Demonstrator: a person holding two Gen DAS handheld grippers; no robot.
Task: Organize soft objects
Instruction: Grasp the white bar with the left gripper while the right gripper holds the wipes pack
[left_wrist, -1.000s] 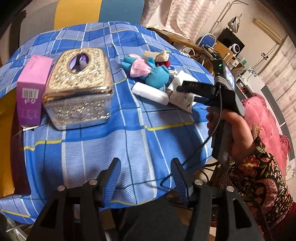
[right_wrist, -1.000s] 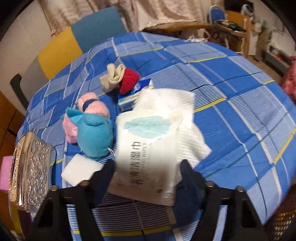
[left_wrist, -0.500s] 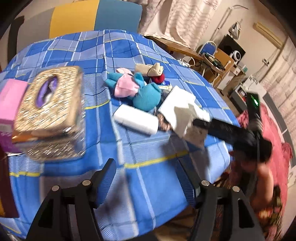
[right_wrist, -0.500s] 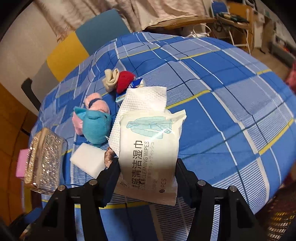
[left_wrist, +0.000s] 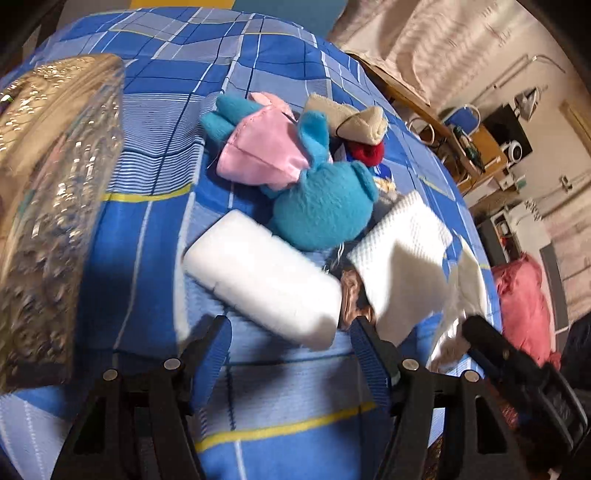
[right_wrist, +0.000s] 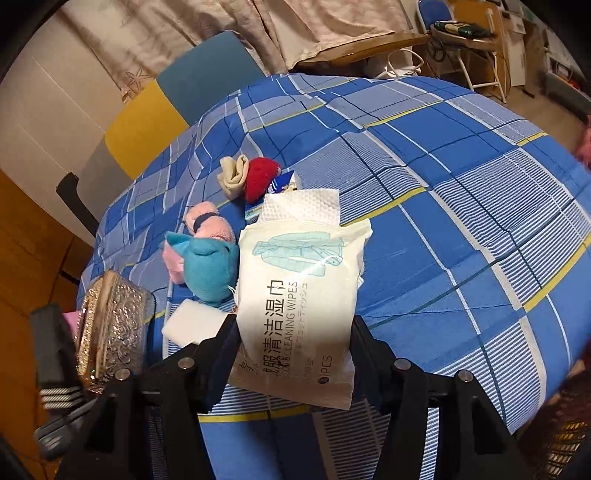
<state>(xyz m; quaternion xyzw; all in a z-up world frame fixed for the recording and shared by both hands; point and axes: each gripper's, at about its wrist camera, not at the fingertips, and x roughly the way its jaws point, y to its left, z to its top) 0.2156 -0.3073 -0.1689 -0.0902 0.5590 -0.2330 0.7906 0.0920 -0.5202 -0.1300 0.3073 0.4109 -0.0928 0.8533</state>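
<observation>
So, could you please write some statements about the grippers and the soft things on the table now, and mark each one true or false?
1. The right gripper holds a wipes packet. True.
2. The left gripper is shut on the white sponge block. False: it is open, with the block just ahead of it.
3. The blue plush toy lies beside the sponge block. True.
4. The ornate gold box is on the chair. False: it stands on the checked tablecloth.
</observation>
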